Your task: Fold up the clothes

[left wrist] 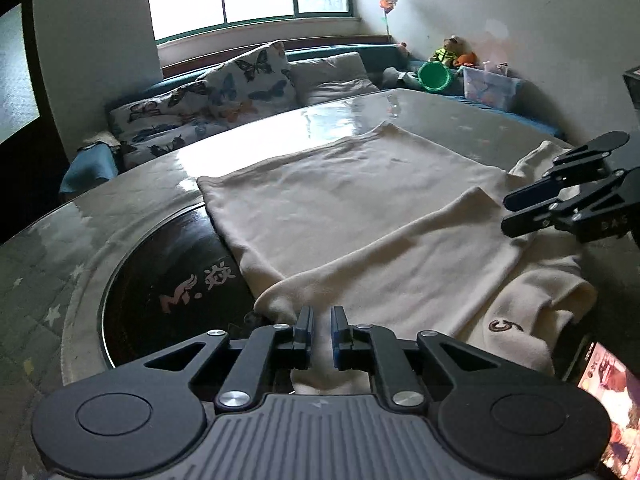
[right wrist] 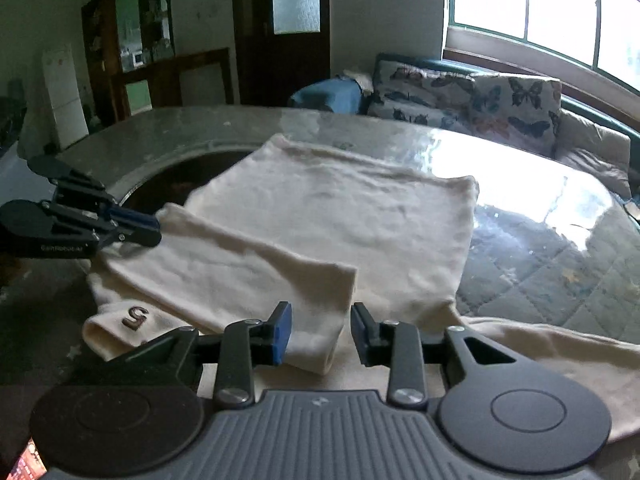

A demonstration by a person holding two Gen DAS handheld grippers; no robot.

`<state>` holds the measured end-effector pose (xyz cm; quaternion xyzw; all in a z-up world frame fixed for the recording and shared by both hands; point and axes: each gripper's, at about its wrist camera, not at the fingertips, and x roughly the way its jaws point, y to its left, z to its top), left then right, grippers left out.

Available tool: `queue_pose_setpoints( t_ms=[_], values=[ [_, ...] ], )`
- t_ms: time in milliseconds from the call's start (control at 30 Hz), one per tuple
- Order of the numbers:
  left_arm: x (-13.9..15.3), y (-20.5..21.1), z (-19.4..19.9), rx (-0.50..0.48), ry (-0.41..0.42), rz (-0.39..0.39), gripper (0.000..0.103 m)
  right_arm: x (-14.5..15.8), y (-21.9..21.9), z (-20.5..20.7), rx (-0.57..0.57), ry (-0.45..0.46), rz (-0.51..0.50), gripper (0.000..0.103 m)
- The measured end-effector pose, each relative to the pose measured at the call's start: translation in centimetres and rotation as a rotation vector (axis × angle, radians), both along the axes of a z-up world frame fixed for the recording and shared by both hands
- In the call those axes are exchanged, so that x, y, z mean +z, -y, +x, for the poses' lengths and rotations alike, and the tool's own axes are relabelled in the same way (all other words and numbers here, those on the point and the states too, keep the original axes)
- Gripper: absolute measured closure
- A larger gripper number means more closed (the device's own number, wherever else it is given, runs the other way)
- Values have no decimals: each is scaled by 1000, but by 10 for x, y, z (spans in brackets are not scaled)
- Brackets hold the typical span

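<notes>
A cream sweatshirt (left wrist: 360,208) lies spread on the round glass-topped table (left wrist: 240,148), one sleeve (left wrist: 400,248) folded across its body. A brown "5" (left wrist: 502,325) marks the near fabric. My left gripper (left wrist: 321,320) hovers just above the folded sleeve's edge, its jaws a narrow gap apart with no cloth between them. My right gripper (right wrist: 320,326) is open over the sleeve's cuff end (right wrist: 320,344); it also shows in the left wrist view (left wrist: 510,210). The sweatshirt (right wrist: 340,216) and the left gripper (right wrist: 154,230) show in the right wrist view.
A dark round inset (left wrist: 168,280) with lettering sits in the table's middle, partly under the cloth. A sofa with butterfly cushions (left wrist: 208,96) runs along the far side under the window. A phone (left wrist: 608,400) lies at the near right edge.
</notes>
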<state>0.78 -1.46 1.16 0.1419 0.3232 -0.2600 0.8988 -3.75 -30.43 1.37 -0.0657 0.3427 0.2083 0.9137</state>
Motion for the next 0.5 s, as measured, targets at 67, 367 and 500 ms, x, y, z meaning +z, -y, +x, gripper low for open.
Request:
queue_pose_setpoints(
  t_ms=[67, 367, 500],
  values=[
    [3, 2, -2, 5, 5, -3, 91, 3, 0, 1, 5, 13, 6, 71],
    [14, 11, -18, 19, 33, -7, 83, -7, -17, 31, 24, 13, 19, 71],
    [22, 9, -24, 29, 49, -15, 83, -10, -13, 34, 9, 10, 30, 71]
  ],
)
